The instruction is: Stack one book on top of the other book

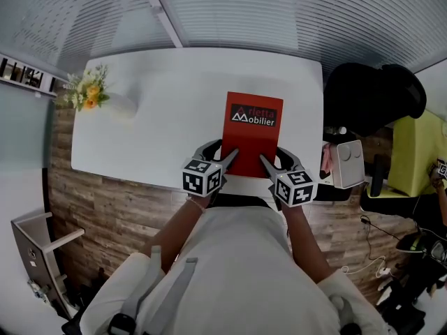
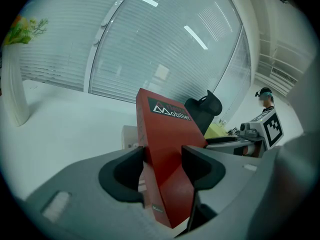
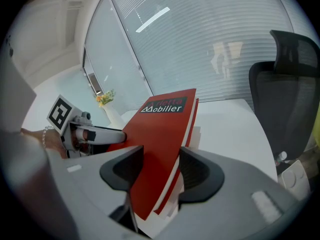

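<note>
Nearest the head camera, the person's white-shirted torso [image 1: 237, 257] leans over the near edge of a white rectangular table [image 1: 154, 131]. Left gripper [image 1: 225, 153] and right gripper [image 1: 274, 158] each clamp one near corner of the flat red hardcover book with a dark title band [image 1: 255, 138], jaws pressed against its upper and lower covers. This two-corner hold is judged to keep the book level and square for setting down. The book sits over the table's near middle. A pale block [image 2: 129, 136] shows beneath it in both gripper views, probably the second book; contact between them cannot be confirmed. Surroundings: a white vase of yellow flowers [image 1: 91, 93] at the table's far left corner, a black office chair [image 1: 370, 93] to the right, wood-plank floor [image 1: 119, 208], and slatted blinds [image 1: 279, 12] behind.
</note>
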`<action>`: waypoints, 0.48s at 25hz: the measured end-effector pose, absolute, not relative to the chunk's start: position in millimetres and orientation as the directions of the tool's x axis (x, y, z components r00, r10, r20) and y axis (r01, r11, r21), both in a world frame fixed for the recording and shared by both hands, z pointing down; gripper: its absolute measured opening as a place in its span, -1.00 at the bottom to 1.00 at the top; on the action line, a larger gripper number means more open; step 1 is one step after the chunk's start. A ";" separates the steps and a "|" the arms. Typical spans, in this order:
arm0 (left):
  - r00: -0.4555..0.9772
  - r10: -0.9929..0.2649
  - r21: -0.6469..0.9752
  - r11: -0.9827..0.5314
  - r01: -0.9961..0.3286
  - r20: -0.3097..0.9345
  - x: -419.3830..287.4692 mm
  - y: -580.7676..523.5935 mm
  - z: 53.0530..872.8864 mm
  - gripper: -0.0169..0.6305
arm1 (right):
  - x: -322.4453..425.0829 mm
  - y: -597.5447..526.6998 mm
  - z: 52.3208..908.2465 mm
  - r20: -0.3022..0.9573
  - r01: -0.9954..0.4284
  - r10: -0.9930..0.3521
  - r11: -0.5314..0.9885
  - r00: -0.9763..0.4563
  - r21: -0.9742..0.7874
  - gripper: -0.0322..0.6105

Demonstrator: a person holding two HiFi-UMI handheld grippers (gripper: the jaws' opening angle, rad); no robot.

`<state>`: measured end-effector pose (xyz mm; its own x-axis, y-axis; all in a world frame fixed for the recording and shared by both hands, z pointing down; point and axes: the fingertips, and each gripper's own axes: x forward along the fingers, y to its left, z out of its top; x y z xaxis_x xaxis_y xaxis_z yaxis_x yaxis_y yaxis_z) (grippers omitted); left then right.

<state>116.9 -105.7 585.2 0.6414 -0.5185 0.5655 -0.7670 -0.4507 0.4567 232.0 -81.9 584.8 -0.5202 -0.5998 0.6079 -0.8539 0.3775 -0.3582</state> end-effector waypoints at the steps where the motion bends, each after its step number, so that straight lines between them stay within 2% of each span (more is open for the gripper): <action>1: 0.641 -0.516 0.458 -0.449 -0.768 0.569 116.9 -106.3 588.3 -0.18 | 232.0 -82.6 587.7 0.611 -0.854 -0.597 0.376 -0.520 -0.360 -0.21; 12: 0.634 -0.473 0.476 -0.419 -0.773 0.613 114.6 -109.1 626.0 -0.18 | 229.6 -86.4 624.3 0.661 -0.855 -0.543 0.352 -0.518 -0.381 -0.21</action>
